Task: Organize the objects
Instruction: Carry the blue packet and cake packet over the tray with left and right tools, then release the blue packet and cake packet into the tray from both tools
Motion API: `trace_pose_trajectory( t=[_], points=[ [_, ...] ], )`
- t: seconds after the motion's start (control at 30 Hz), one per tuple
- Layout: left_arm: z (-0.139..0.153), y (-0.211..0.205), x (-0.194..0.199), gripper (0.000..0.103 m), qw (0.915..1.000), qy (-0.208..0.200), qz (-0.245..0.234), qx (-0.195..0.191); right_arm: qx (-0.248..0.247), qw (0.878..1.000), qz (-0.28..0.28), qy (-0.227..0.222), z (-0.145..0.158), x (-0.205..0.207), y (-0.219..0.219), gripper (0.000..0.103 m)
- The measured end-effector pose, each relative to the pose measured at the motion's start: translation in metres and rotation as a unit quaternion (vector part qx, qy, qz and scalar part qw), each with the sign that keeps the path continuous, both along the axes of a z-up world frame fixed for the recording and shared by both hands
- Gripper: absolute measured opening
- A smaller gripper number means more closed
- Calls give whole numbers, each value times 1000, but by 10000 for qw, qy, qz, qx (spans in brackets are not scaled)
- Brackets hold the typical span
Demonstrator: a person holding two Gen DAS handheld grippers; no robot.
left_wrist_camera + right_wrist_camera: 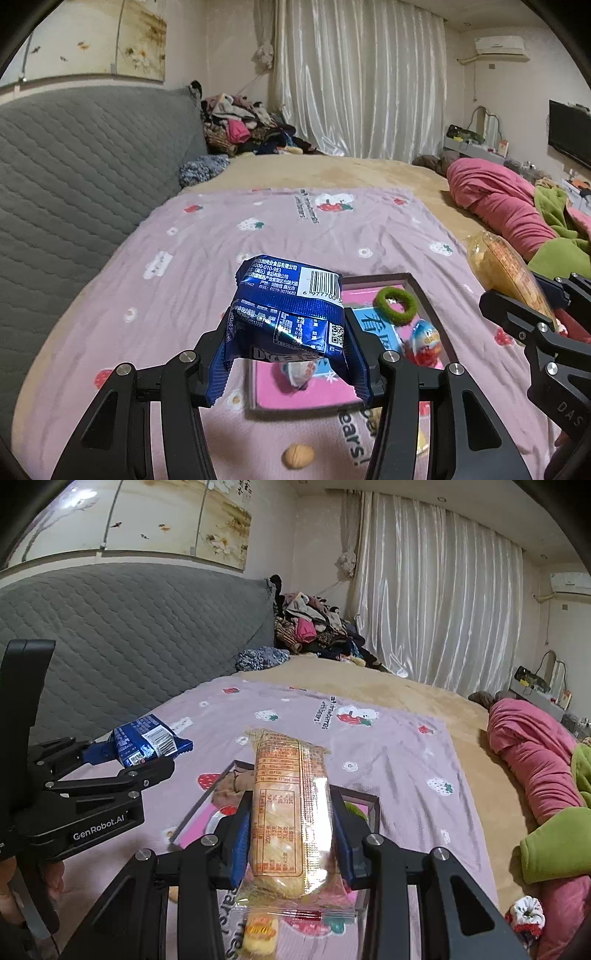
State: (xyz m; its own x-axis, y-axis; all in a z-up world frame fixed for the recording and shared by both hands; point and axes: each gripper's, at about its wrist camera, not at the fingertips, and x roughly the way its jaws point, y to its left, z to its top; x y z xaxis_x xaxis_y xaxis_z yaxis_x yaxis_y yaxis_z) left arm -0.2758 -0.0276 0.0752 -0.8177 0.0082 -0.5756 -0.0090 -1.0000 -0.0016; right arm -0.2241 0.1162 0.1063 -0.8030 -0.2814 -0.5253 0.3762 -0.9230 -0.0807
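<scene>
My left gripper [290, 347] is shut on a blue foil snack packet [291, 314] and carries it above a dark-framed tray [424, 291] with a pink bottom on the lilac blanket. Inside the tray lie a green hair ring [395, 301] and a toy egg [426, 341]. My right gripper [291, 845] is shut on a long clear-wrapped yellow cake packet [290, 812], also over the tray [373, 805]. From the right wrist view, the left gripper [147, 760] with the blue packet [147, 740] is at the left. The yellow packet [502, 266] shows at the right of the left wrist view.
A small tan nut-like piece [297, 456] lies on the blanket [221, 240] near the tray's front. A grey quilted headboard [74, 184] runs along the left. A pink and green bundle of bedding [535, 768] lies to the right, a clothes pile [243, 125] at the back.
</scene>
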Motion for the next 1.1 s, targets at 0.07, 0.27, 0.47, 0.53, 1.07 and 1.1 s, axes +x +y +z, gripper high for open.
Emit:
trace_pose_trajectory(
  t=[0.07, 0.27, 0.47, 0.53, 1.07, 1.1],
  points=[
    [-9, 3, -16, 55, 10000, -59, -19, -13, 17, 10000, -32, -31, -8, -15, 0, 39],
    [-38, 21, -66, 55, 9997, -204, -108, -83, -18, 9998, -110, -137, -32, -57, 1, 39],
    [-70, 37, -116, 55, 9992, -380, -99, -111, -119, 9992, -177, -326, -66, -106, -3, 38],
    [-82, 38, -129, 55, 9991, -405, -22, -148, -158, 9988, -230, -409, -77, -121, -3, 38],
    [-154, 30, -178, 55, 9932, -1157, -74, 113, 537, 9898, -401, -1257, -166, -181, -21, 38],
    [-157, 30, -181, 55, 9922, -1240, -59, 88, 576, 9896, -430, -1248, -167, -182, -21, 38]
  ],
)
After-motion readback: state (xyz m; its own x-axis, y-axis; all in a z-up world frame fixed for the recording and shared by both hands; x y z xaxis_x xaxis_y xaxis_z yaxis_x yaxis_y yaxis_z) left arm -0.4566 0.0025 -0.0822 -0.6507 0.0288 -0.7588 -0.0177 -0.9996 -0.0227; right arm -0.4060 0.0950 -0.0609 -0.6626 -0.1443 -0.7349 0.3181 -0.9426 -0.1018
